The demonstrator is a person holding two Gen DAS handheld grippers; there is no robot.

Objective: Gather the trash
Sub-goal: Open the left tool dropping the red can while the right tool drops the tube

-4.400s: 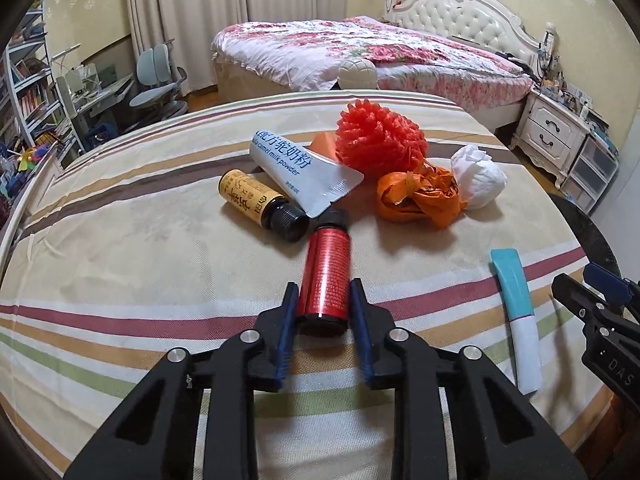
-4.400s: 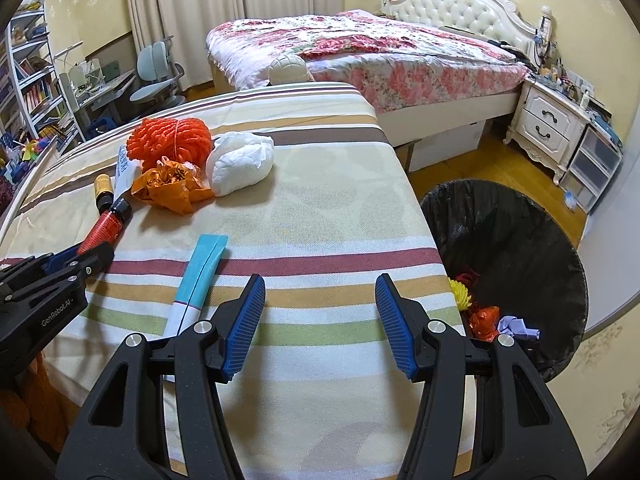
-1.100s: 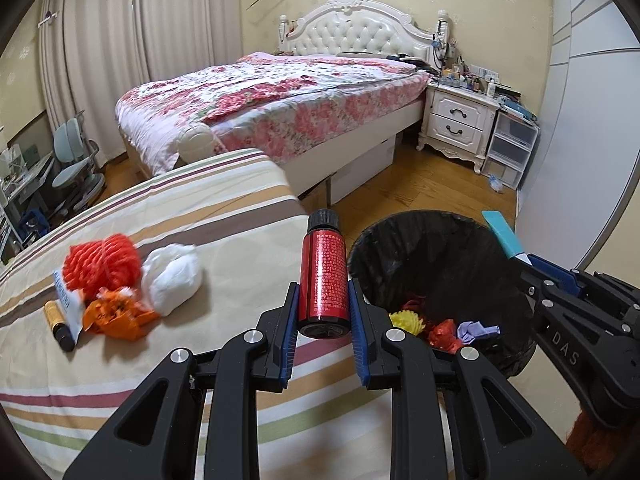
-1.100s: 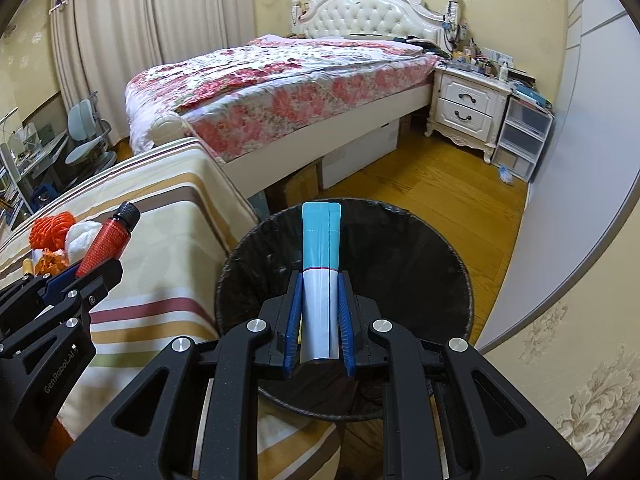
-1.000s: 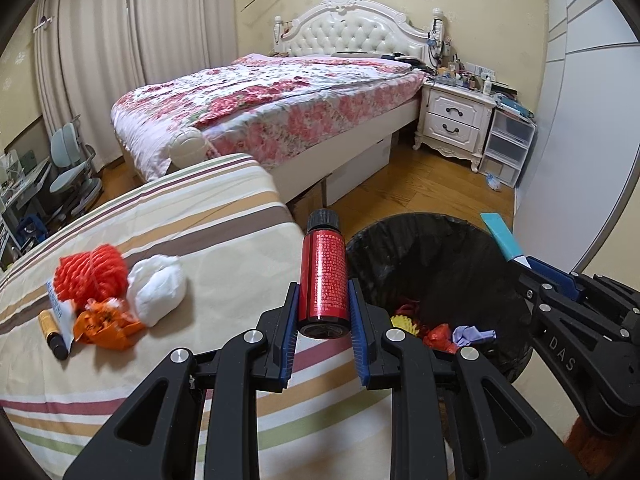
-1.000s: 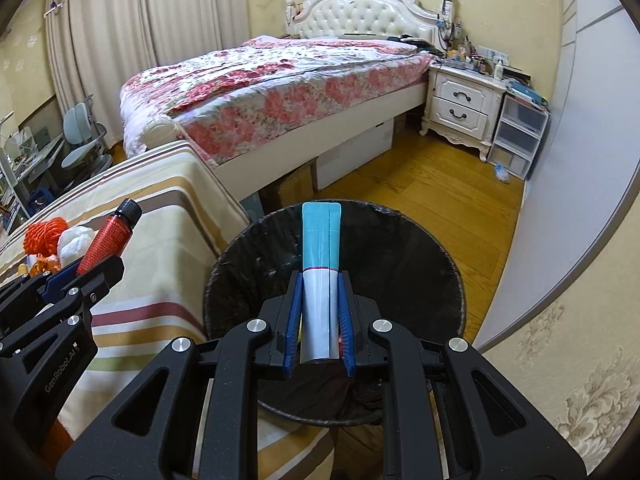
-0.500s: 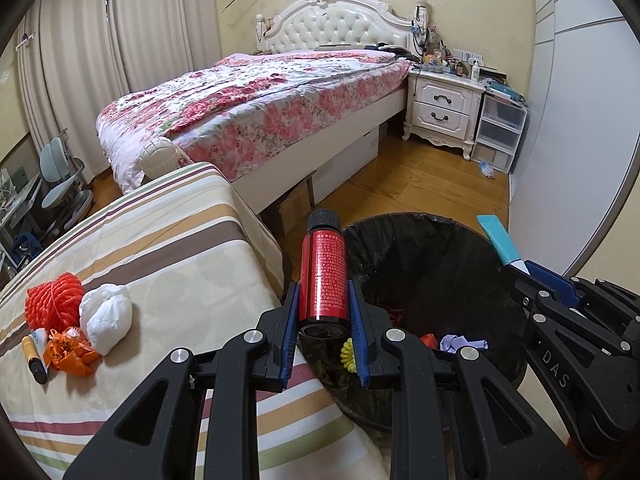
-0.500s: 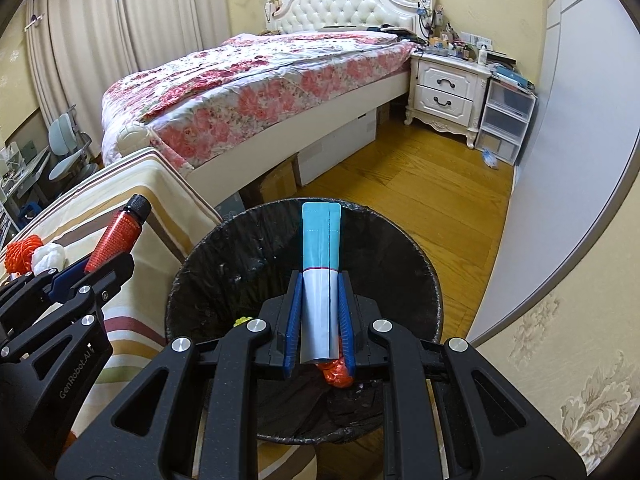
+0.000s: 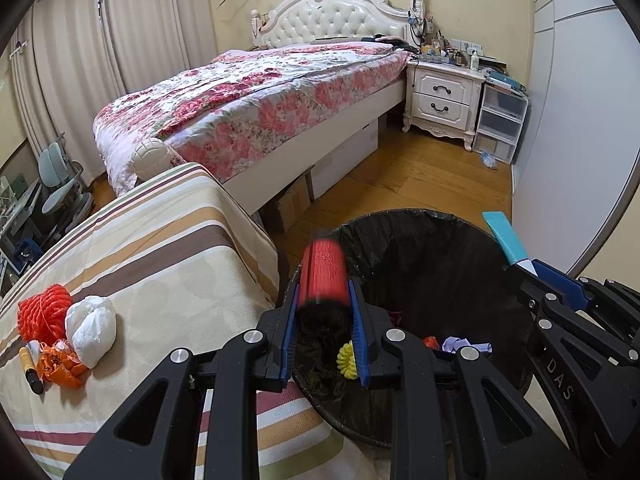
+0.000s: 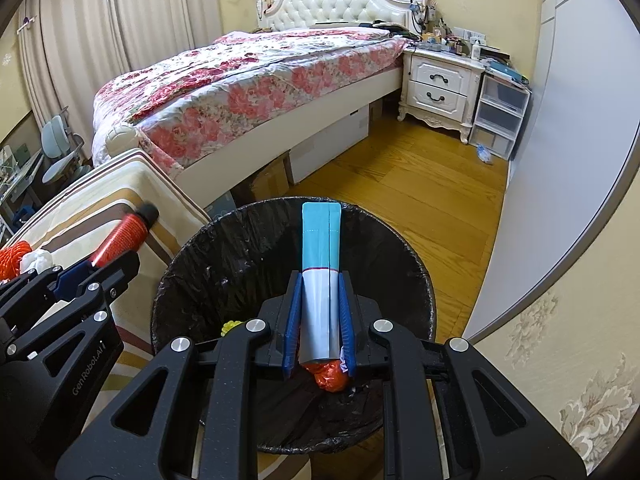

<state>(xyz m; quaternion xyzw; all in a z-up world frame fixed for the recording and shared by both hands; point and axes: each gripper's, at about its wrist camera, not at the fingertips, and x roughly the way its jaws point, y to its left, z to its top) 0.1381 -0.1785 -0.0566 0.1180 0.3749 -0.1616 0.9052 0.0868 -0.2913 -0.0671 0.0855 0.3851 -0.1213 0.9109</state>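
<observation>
My left gripper (image 9: 323, 284) is shut on a red bottle (image 9: 323, 270), which is motion-blurred and hangs over the near-left rim of the black-lined trash bin (image 9: 420, 216). My right gripper (image 10: 320, 280) is shut on a teal-and-white tube (image 10: 321, 240), held over the middle of the bin (image 10: 192, 248). In the bin lie a yellow piece (image 9: 347, 360), an orange crumple (image 10: 328, 376) and lilac paper (image 9: 466, 345). On the striped table (image 9: 160, 240) to the left remain a red yarn ball (image 9: 42, 316), a white wad (image 9: 91, 326), an orange wrapper (image 9: 60, 364) and a small yellow bottle (image 9: 30, 368).
The bin stands on a wooden floor (image 10: 420, 184) against the table's right edge. A floral bed (image 9: 260, 96) lies behind. A white nightstand (image 9: 440, 100) and plastic drawers (image 9: 500, 120) stand at the back right. A pale wall panel (image 9: 580, 140) closes the right side.
Both grippers have swung right from the table to above the bin. The red bottle, sharp before, is now blurred and looks shorter between the left jaws. The tube has not moved in its grip.
</observation>
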